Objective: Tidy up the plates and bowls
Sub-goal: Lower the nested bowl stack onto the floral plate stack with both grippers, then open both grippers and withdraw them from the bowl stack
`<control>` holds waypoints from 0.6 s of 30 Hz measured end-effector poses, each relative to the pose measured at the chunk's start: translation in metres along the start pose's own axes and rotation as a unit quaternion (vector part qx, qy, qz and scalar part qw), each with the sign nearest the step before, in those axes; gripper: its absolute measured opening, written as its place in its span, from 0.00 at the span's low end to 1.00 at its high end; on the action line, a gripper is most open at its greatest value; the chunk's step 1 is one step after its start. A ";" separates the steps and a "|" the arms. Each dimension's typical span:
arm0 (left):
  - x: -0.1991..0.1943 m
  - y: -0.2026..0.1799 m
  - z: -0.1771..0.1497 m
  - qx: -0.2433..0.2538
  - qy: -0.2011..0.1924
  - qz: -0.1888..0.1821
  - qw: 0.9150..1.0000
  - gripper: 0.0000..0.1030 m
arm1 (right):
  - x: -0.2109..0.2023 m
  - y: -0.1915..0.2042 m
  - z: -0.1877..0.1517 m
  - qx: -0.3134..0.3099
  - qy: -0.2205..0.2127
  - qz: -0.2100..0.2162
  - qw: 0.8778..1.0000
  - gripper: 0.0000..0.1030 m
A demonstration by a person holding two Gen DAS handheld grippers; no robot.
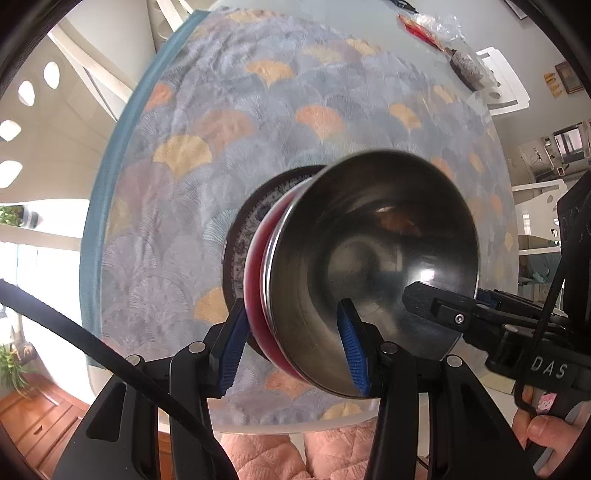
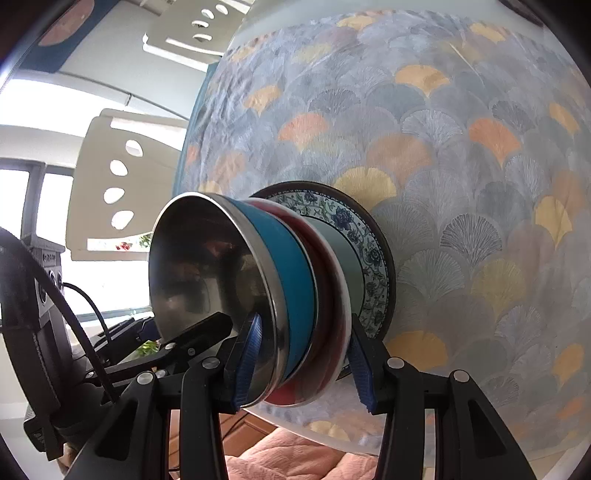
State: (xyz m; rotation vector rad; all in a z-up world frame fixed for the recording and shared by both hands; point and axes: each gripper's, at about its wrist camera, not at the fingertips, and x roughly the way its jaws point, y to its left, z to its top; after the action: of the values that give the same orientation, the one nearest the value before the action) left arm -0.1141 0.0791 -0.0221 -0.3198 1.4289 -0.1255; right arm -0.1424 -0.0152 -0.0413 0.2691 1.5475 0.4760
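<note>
The left hand-held gripper (image 1: 293, 334) is closed on the near edge of a stack of dishes: one blue pad (image 1: 232, 350) is outside, against the red bowl (image 1: 255, 280), and the other sits inside the steel bowl (image 1: 373, 266) at the top of the stack. The right hand-held gripper (image 2: 304, 363) grips the same stack from the opposite side, one pad (image 2: 247, 362) inside the steel bowl (image 2: 207, 269) and the other (image 2: 362, 373) outside, by the white rim of the red bowl (image 2: 325, 295) and the edge of the plate (image 2: 354, 229). Both sets of jaws are partly closed, pressing on the stacked rims.

The stack stands on the bench (image 2: 480, 147), which is covered with a cloth (image 1: 221, 147) printed in blue, yellow and orange fan shapes. From the bottom it goes: a blue-and-white floral plate with a dark rim, the red bowl, a blue bowl (image 2: 288, 280), and the steel bowl nested on top. In the left view the plate (image 1: 243, 229) shows only as a patterned edge behind the red bowl.

The stack is near the bench edge closest to the person. A hand (image 1: 546, 435) holds the right gripper's handle at the lower right of the left view. White chairs (image 2: 110, 184) stand beyond the bench, and some wrapped items (image 1: 436, 33) lie at its far side.
</note>
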 end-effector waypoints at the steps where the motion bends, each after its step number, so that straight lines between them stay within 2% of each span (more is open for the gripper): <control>1: -0.002 -0.001 0.000 0.001 -0.003 0.003 1.000 0.44 | -0.002 -0.001 0.000 0.001 -0.001 0.004 1.000 0.44; 10: -0.031 -0.024 0.003 0.018 -0.046 0.052 0.997 0.48 | -0.028 -0.004 -0.002 -0.001 -0.016 0.029 0.999 0.44; 18: -0.037 -0.040 0.009 -0.023 -0.063 0.088 0.994 0.48 | -0.053 -0.001 0.010 -0.062 -0.011 0.029 0.998 0.46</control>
State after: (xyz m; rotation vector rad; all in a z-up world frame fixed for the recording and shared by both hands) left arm -0.1062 0.0529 0.0256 -0.2330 1.3296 0.0707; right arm -0.1298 -0.0390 0.0056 0.2229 1.4858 0.6093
